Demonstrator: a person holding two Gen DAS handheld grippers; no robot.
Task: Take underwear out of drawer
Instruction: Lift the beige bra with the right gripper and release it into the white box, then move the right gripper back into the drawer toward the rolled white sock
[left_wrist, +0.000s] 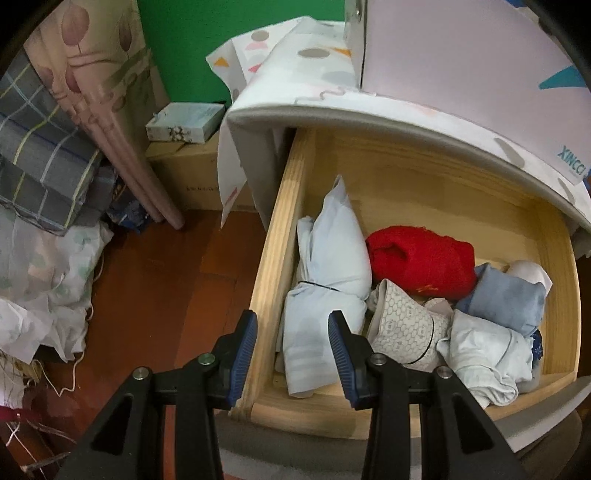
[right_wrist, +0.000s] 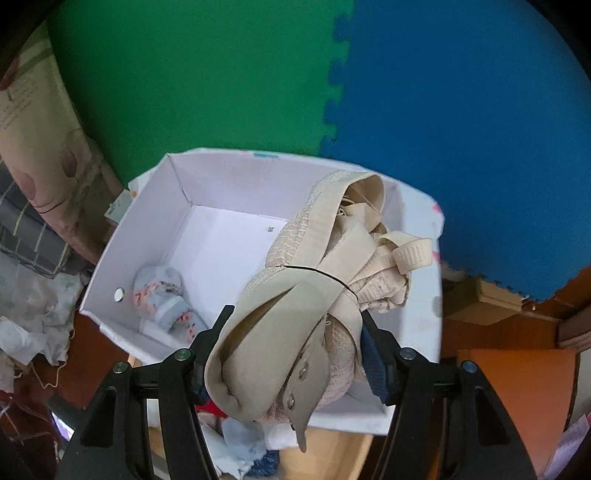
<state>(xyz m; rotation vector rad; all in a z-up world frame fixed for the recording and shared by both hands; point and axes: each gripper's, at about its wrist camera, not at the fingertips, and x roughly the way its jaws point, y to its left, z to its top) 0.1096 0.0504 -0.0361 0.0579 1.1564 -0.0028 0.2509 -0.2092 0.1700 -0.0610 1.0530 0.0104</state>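
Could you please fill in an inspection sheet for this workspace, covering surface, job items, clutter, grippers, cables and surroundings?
Surface: reddish-brown floor; open wooden drawer.
Job's things: beige bra over a white box that holds a grey patterned bundle; drawer holds a pale blue roll, red item, patterned white item.
Clutter: heaped fabric, small box.
Grippers: left gripper open, straddling the drawer's side wall; right gripper shut on the bra.
Cables: white cord on the floor.
Surroundings: green mat, blue mat.
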